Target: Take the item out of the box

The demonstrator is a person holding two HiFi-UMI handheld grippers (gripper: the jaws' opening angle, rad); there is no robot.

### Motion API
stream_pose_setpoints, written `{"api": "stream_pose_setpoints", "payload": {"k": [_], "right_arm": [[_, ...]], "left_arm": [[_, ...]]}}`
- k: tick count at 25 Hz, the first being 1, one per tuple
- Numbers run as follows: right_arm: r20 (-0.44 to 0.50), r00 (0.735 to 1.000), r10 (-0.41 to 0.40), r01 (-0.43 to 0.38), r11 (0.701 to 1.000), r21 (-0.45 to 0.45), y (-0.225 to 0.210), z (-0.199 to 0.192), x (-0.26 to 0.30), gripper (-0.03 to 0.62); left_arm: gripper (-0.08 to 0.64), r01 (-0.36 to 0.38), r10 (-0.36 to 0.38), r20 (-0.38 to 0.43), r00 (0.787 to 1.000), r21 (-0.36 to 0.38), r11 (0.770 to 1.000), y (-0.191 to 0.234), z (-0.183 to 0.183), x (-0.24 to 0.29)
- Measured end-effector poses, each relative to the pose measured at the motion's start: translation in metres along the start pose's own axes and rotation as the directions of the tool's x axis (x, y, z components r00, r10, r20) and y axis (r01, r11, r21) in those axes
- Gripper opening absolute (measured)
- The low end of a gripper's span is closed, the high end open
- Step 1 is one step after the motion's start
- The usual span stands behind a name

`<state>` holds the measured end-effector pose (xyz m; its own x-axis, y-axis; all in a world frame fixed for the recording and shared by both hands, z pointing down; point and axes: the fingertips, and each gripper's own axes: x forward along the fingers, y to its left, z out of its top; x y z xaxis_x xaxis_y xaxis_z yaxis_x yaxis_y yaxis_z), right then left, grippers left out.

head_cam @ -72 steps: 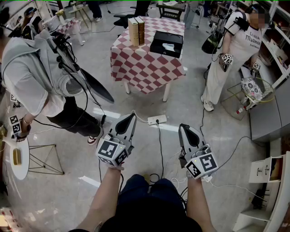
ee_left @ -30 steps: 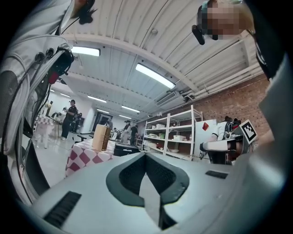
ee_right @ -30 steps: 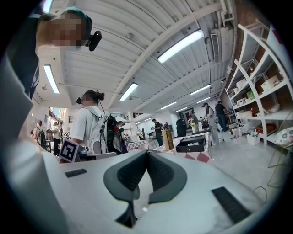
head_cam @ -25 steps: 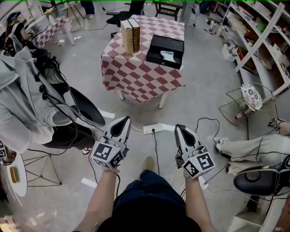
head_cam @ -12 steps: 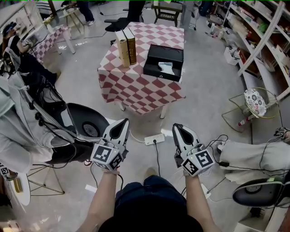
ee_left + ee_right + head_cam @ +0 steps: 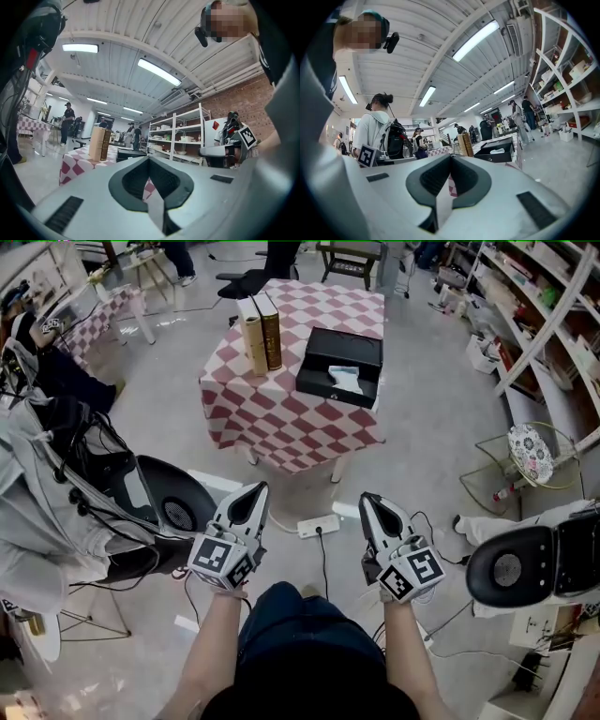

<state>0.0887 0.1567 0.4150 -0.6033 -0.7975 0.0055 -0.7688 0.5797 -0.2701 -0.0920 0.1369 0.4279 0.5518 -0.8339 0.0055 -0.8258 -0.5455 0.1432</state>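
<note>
A shallow black rectangular box [image 6: 328, 348] lies open on the red-and-white checked table [image 6: 281, 418], holding a crumpled pale item [image 6: 345, 379]. The left tool [image 6: 253, 490] and right tool [image 6: 369, 501] have jaws together, empty.

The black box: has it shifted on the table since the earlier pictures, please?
No; the black box lies beside the books on the table, as before.

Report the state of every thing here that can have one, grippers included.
black box: open, on the checked table.
white item: lying inside the black box, not yet taken out.
books: two, upright, side by side, left of the box.
left gripper: jaws together, empty, short of the table.
right gripper: jaws together, empty, short of the table.
</note>
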Motion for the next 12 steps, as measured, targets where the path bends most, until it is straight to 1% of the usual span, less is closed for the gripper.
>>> {"api": "stream_pose_setpoints", "payload": {"k": [6,9,12], "right_arm": [[0.01,1.0,0.005,-0.005,1.0,0.03,0.004,0.004,0.006,0.005],[0.001,1.0,0.015,-0.015,0.999,0.038,0.007,-0.001,0.011,0.006],[-0.005,1.0,0.021,-0.021,0.999,0.045,0.006,-0.004,0.018,0.005]], "left_arm": [[0.005,-0.024,0.024,-0.015,1.0,-0.012,1.0,0.005,0.01,-0.004],[0.005,-0.014,0.014,-0.01,1.0,-0.009,1.0,0.008,0.005,-0.004],[0.005,-0.019,0.019,-0.018,1.0,-0.016,1.0,0.011,0.001,0.0]]}}
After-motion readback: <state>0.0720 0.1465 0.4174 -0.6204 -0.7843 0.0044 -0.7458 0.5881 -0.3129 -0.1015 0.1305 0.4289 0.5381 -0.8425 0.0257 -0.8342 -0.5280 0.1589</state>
